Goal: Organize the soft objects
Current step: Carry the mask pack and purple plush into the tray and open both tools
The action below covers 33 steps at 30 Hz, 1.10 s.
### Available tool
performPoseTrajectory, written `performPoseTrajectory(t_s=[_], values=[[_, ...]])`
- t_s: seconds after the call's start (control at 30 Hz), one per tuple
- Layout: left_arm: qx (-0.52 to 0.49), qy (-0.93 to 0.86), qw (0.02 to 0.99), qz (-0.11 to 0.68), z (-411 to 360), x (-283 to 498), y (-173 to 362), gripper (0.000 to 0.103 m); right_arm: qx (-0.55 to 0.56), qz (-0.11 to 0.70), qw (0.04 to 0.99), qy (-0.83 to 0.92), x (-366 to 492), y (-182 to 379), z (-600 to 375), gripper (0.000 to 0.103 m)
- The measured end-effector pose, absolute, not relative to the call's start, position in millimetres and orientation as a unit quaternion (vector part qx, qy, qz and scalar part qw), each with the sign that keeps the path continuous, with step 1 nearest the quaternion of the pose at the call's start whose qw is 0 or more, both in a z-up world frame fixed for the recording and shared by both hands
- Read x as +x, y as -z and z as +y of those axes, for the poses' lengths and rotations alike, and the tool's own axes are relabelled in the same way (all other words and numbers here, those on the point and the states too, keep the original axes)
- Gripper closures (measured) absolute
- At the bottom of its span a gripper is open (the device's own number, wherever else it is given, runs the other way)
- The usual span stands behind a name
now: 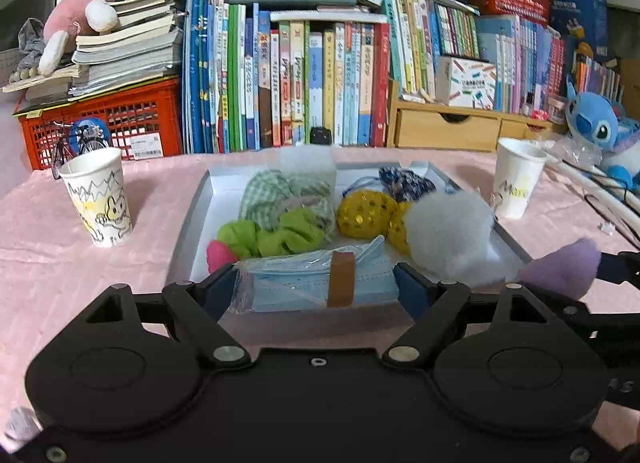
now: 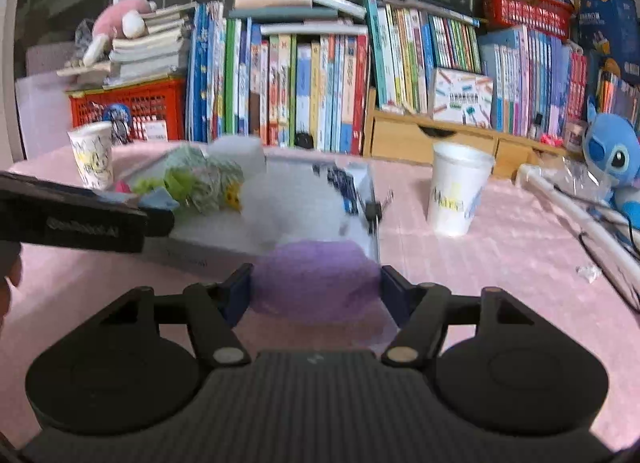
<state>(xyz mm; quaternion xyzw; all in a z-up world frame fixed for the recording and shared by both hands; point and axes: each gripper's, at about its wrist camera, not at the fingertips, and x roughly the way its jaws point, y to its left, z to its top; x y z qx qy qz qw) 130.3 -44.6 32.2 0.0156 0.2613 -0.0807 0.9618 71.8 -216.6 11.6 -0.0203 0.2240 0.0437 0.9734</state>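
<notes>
A: At the tray's near edge, what do the jaws hold?
B: The left gripper (image 1: 320,283) clamps a face-mask pack (image 1: 316,283); the right gripper (image 2: 316,287) squeezes a purple pompom (image 2: 316,283).
A: Progress?
B: Probably late; most soft things already fill the white tray (image 1: 192,219).
</notes>
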Motion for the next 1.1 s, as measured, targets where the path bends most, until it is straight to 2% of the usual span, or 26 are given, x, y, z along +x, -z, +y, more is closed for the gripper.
performPoseTrajectory(t_s=[0.27, 0.43, 0.83, 1.1], values=[[0.004, 0.067, 0.966, 0.252, -28.0, 161.9, -48.2, 0.021, 0.004, 0.216, 0.974, -0.06, 102.4, -33.9, -221.5, 0.033], [0.01, 0.079, 0.96, 0.27, -30.1, 179.4, -39.0, 0.021, 0.036, 0.243, 0.967, -0.071, 132.3, -26.1, -225.6, 0.034], [0.043, 0.084, 0.954, 0.284, -48.3, 192.3, -14.9, 0.021, 0.044, 0.236, 0.968, -0.075, 169.0, -22.2, -220.1, 0.034], [0.06, 0.095, 0.951, 0.286, -50.6, 186.3, -9.7, 0.021, 0.043, 0.294, 0.952, -0.072, 160.3, -7.0, -228.3, 0.035]])
